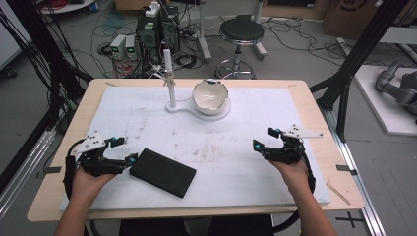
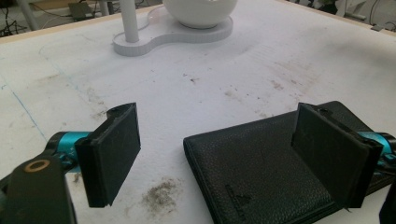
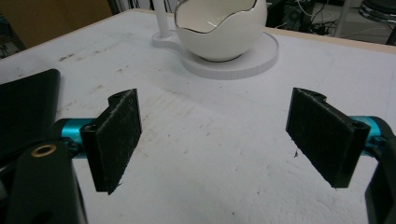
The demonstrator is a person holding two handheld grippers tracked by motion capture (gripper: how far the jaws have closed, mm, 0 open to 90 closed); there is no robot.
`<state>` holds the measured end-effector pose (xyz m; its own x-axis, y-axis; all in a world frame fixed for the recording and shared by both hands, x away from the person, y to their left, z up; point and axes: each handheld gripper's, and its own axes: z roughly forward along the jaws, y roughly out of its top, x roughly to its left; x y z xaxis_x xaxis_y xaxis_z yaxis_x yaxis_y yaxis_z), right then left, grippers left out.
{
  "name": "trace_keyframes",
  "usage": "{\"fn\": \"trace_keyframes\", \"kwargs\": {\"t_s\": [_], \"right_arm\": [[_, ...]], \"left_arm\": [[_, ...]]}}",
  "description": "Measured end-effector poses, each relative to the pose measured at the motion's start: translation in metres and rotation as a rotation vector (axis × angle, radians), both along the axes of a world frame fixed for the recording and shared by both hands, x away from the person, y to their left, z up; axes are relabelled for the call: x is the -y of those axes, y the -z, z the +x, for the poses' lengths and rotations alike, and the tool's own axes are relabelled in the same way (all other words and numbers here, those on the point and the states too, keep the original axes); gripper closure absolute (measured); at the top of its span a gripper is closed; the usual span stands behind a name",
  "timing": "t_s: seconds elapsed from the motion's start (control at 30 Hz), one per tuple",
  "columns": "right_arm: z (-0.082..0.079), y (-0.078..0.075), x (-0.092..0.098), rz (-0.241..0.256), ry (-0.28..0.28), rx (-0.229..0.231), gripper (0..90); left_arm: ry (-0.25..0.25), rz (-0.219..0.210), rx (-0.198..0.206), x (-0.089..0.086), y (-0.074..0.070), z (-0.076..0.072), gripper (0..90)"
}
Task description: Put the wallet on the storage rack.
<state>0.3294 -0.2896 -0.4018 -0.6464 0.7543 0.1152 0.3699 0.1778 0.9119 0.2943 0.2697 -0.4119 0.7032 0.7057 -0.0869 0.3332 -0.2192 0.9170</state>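
Your left gripper [image 1: 122,150] sits at the near left of the white mat [image 1: 246,162], its jaws spread wide, and the black wallet [image 1: 163,172] lies flat just to its right, angled on the mat with one short end toward you. In the left gripper view one pad [image 2: 334,151] already hangs over the wallet's top face while the other pad [image 2: 114,151] stands over bare mat, so the wallet's left edge falls between them. It looks like the pickup has not begun: nothing is clamped yet.

To take it well, shift the left gripper a little so the jaws straddle one corner or a short edge, then tip it down until the lower pad can slide under the leather. A flat wallet gives you little to bite on (the mat's surface looks slightly rough, which may help you nudge an edge up). Close only once both pads face leather, not mat.

Your left forearm comes in low from the near edge, hand wrapped round the handle, jaws pointing right and a bit away from you. Your right gripper [image 1: 269,139] rests over bare mat at the right, well apart from the wallet, its jaws likewise wide apart and aimed toward the white egg-shaped bowl [image 1: 211,96] on its stand [image 1: 178,106] at the far side. Keep it there, or bring it across to pin the wallet's far end if it skids.
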Motion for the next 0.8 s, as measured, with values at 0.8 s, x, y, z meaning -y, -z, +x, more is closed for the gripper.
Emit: {"fn": "trace_keyframes", "kwargs": {"t_s": [0.8], "right_arm": [[0.032, -0.002, -0.111, -0.038, -0.255, -0.065, 18.5]], "left_arm": [[-0.040, 0.001, 0.018, -0.017, -0.002, -0.011, 15.5]]}}
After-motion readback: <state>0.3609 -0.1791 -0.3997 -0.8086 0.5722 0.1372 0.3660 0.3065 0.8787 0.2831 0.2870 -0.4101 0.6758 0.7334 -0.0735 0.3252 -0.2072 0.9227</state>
